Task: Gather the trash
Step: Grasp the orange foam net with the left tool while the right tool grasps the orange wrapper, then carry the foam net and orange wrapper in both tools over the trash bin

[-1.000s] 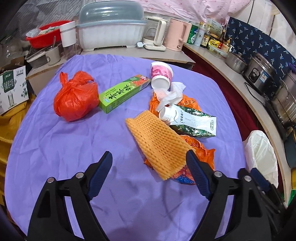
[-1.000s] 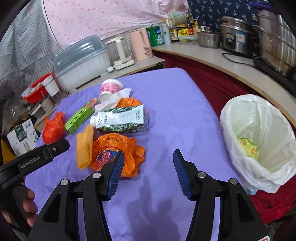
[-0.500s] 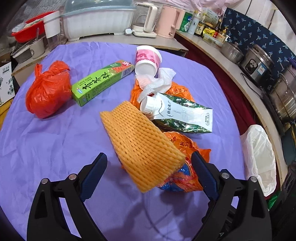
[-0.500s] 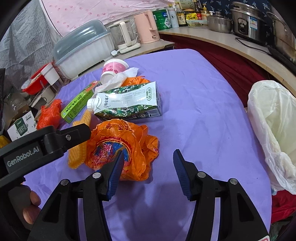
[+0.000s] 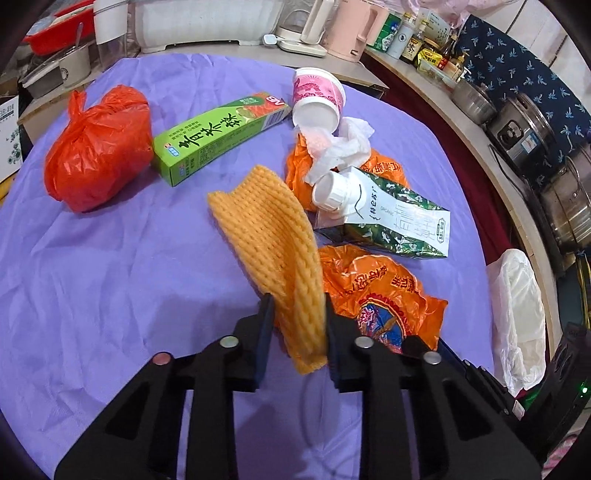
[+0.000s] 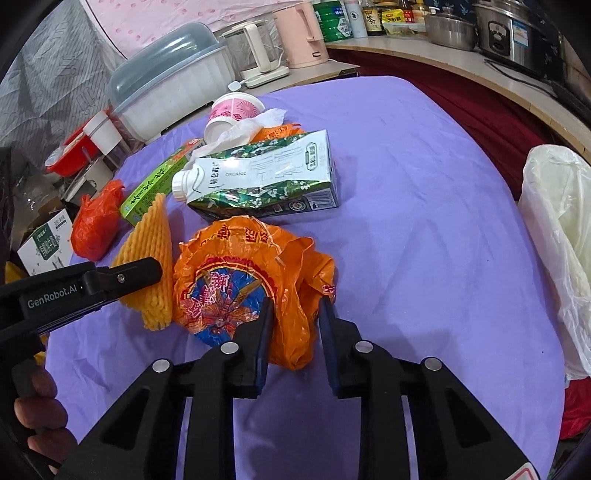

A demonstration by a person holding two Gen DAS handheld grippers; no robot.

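Observation:
Trash lies on a purple-covered table (image 5: 110,280). My left gripper (image 5: 297,314) is shut on the near end of a yellow foam net sleeve (image 5: 269,236), which also shows in the right wrist view (image 6: 151,251). My right gripper (image 6: 293,314) is shut on an orange printed plastic bag (image 6: 236,284), also seen in the left wrist view (image 5: 380,295). Behind lie a green-white milk carton (image 6: 262,177), a pink cup (image 5: 317,99), crumpled white tissue (image 5: 343,147), a green box (image 5: 218,136) and a knotted red bag (image 5: 96,147).
A white-lined trash bin (image 6: 561,236) stands at the table's right edge, also seen in the left wrist view (image 5: 521,317). Behind the table a counter holds a dish rack (image 6: 173,92), kettles (image 6: 303,33), bottles and steel pots (image 5: 524,129).
Both grippers moved forward and closed: the left onto the foam net sleeve, now folded up between its fingers, the right onto the orange bag.

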